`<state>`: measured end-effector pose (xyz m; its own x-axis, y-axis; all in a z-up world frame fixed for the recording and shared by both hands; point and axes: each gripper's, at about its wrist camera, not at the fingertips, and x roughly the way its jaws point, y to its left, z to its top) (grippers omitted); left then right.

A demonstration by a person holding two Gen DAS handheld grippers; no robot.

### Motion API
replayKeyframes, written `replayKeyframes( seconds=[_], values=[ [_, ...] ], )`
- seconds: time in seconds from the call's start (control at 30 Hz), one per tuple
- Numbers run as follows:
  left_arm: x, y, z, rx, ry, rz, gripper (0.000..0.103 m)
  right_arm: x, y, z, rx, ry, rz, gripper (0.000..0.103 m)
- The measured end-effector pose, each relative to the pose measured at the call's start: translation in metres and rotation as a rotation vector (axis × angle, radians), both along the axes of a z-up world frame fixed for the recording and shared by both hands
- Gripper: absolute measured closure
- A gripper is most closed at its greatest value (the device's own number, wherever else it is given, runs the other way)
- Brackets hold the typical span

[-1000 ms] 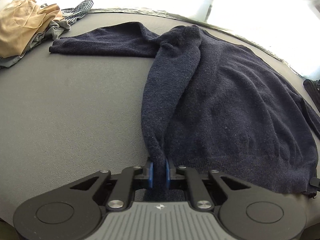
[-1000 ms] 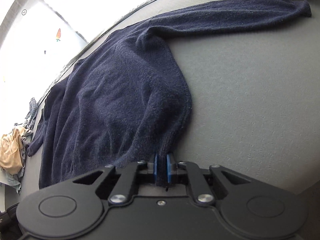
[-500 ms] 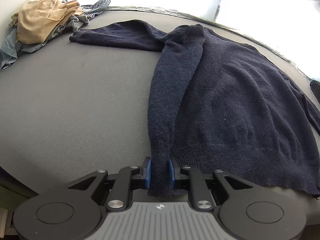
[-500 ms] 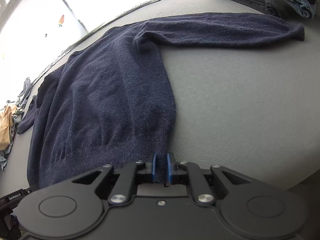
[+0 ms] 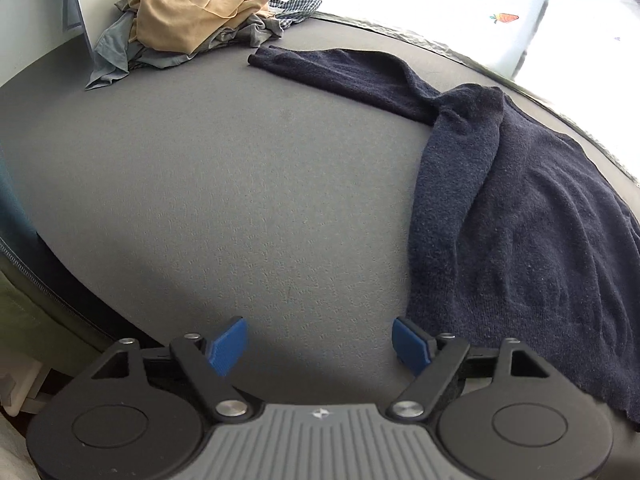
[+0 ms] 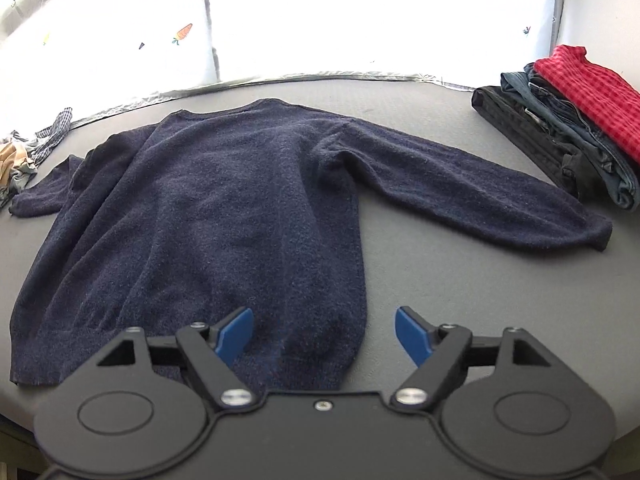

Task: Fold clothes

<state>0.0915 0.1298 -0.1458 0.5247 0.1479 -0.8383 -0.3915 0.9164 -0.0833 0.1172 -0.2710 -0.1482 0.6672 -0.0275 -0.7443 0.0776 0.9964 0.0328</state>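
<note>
Laying navy sweater (image 6: pixel 208 216) flat w/ sleeves out, prob. ready for folding. Both left gripper (image 5: pixel 319 345) & right gripper (image 6: pixel 324 335) just opening wide, holding nothing.

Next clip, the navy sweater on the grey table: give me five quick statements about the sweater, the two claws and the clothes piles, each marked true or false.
1. The left claw is clamped on the sweater hem. False: it is open, having just been opening, with only bare grey table between its pads.
2. The right claw is open. True; it has just been opening, above the navy sweater hem.
3. Both sleeves are folded across the body. False: both lie stretched outward.
4. A folded stack topped by a red checked garment sits beyond the sweater's outstretched sleeve in the right wrist view. True.
5. The loose pile has a tan garment on top. True.
</note>
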Motion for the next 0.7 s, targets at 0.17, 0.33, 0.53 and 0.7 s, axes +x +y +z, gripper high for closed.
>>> replayKeyframes(
  seconds=[0.17,0.33,0.53,0.7],
  values=[
    [0.029,0.04,0.003,0.04,-0.031,-0.03,0.013,0.03,0.05,-0.006,-0.011,-0.042,-0.017,0.0],
    [0.068,0.093,0.007,0.029,-0.099,-0.032,0.01,0.071,0.096,-0.02,-0.008,-0.006,0.017,0.0],
    [0.108,0.135,0.007,0.037,-0.134,-0.05,0.003,0.114,0.125,-0.049,-0.02,-0.008,-0.07,0.0],
    [0.15,0.154,0.005,-0.002,-0.144,-0.066,0.002,0.13,0.137,-0.068,-0.052,-0.022,-0.066,0.0]
  ],
)
